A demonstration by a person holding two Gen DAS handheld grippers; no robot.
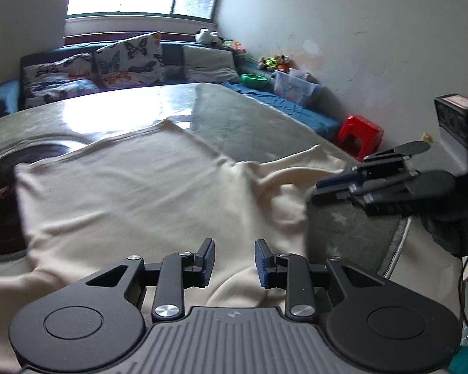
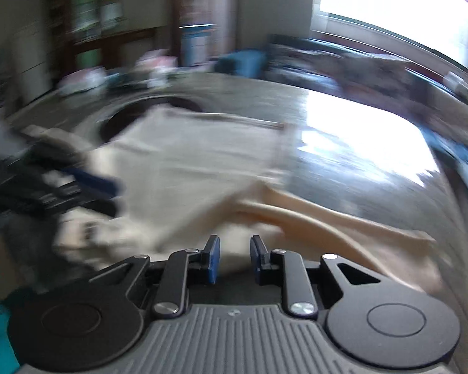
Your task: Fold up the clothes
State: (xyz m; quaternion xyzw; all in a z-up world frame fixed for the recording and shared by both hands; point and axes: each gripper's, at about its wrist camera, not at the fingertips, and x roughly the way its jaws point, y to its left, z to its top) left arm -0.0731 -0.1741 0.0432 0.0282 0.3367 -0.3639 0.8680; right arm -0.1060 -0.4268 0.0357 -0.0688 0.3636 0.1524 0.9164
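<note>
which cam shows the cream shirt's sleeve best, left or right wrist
The left wrist view: the cream shirt is sharp there, and its sleeve runs toward the right gripper. The right wrist view is motion-blurred; the sleeve shows only as a smeared tan band.
</note>
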